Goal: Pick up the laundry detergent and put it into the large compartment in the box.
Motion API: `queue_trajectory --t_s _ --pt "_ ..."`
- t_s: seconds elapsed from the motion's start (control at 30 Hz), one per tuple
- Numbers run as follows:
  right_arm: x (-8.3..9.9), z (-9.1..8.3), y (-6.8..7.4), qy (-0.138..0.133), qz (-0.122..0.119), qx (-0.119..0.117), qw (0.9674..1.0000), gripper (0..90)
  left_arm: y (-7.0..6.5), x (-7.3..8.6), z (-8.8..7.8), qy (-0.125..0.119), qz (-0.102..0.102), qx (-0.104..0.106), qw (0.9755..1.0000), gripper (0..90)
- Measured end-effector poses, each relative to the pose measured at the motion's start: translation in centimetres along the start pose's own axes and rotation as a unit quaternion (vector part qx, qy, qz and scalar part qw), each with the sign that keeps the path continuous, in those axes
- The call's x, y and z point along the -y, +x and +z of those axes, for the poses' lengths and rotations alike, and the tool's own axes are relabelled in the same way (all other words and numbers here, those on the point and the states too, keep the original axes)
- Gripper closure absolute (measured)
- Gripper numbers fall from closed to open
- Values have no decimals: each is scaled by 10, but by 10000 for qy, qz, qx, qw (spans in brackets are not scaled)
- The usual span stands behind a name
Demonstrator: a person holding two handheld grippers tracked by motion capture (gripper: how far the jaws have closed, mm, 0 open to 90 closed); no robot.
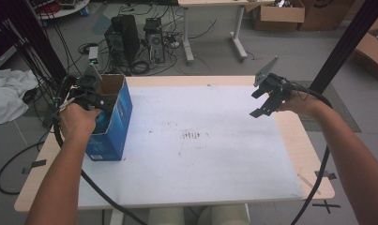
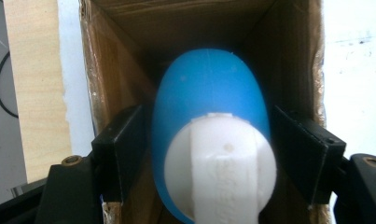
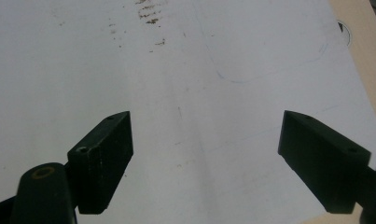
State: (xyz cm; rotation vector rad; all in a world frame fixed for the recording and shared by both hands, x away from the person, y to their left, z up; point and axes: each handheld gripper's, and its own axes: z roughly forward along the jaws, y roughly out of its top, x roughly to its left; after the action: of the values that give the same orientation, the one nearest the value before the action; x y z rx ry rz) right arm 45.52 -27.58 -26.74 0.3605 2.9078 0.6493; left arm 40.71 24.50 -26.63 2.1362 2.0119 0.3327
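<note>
A blue carton [image 1: 116,124] with an open brown top stands at the table's left side. My left gripper [image 1: 90,93] reaches down into its opening. In the left gripper view, the left gripper [image 2: 209,126] is shut on a blue egg-shaped object [image 2: 209,84] with a white end piece [image 2: 220,168], one black jaw pressed on each side, within the carton's cardboard walls [image 2: 106,70]. My right gripper [image 1: 265,101] hovers above the table's right part, open. In the right gripper view, the right gripper [image 3: 206,140] has nothing but the white sheet [image 3: 185,70] under its spread jaws.
A white sheet [image 1: 200,154] covers most of the wooden table [image 1: 304,154], with dark smudges near its middle. Behind the table on the floor are computer towers [image 1: 125,37], cables and cardboard boxes [image 1: 280,14]. A black post [image 1: 346,42] rises at the right.
</note>
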Motion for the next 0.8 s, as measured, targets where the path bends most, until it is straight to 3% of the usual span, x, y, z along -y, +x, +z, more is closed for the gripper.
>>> queue_trajectory --t_s 0.3,0.8 --pt "-1 -1 1 -10 -15 6 10000 179 2 1 -5 -26 -88 75 9999 260" --pt "-3 -6 5 -48 -47 38 10000 179 1 -2 -28 -88 -101 86 9999 197"
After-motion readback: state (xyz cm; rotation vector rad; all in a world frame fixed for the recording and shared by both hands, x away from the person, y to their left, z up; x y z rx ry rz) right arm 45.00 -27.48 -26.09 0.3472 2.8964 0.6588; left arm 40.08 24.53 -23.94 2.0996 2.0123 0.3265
